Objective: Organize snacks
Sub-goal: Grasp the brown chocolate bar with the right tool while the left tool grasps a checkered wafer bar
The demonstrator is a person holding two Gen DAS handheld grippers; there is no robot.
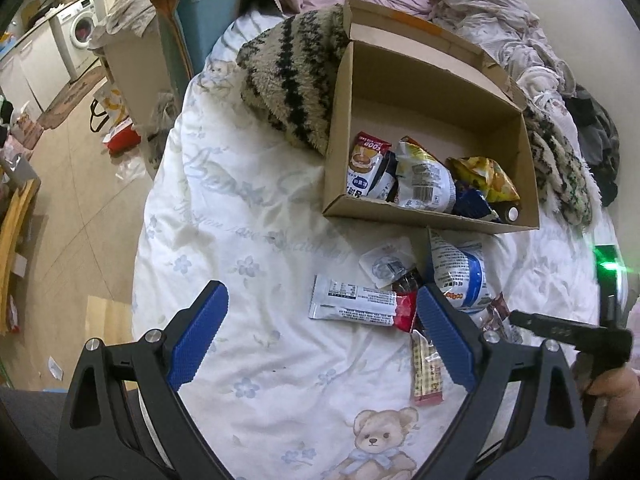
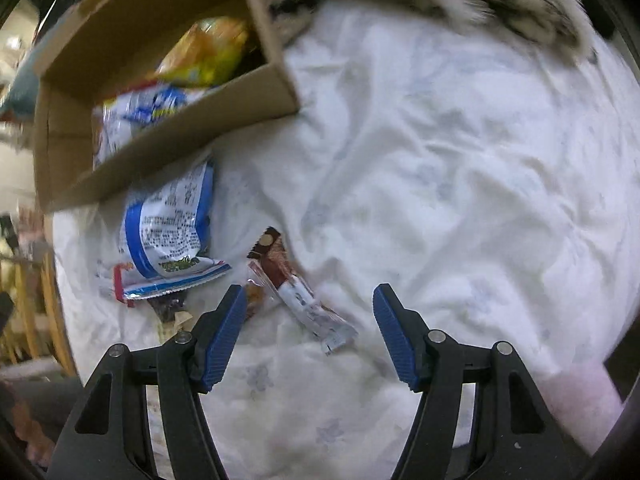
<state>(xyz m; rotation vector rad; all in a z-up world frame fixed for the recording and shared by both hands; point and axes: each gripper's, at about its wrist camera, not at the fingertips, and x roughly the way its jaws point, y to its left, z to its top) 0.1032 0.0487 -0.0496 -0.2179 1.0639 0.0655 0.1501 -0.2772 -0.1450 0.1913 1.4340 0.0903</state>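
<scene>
Hovering over bed [image 1: 248,360]: both tools spread, left tool [image 1: 322,330], right tool [image 2: 308,334] above snack bar [image 2: 300,296]; box [image 1: 420,216] holds packets.

Cardboard box [image 2: 168,136] motion-blurred, far end cut off; bags inside unreadable.

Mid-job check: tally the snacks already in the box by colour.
White-and-brown packet: 1
White-and-yellow bag: 1
Gold bag: 1
Dark blue bag: 1
Total: 4, plus a dark item in the corner that I cannot identify.
</scene>
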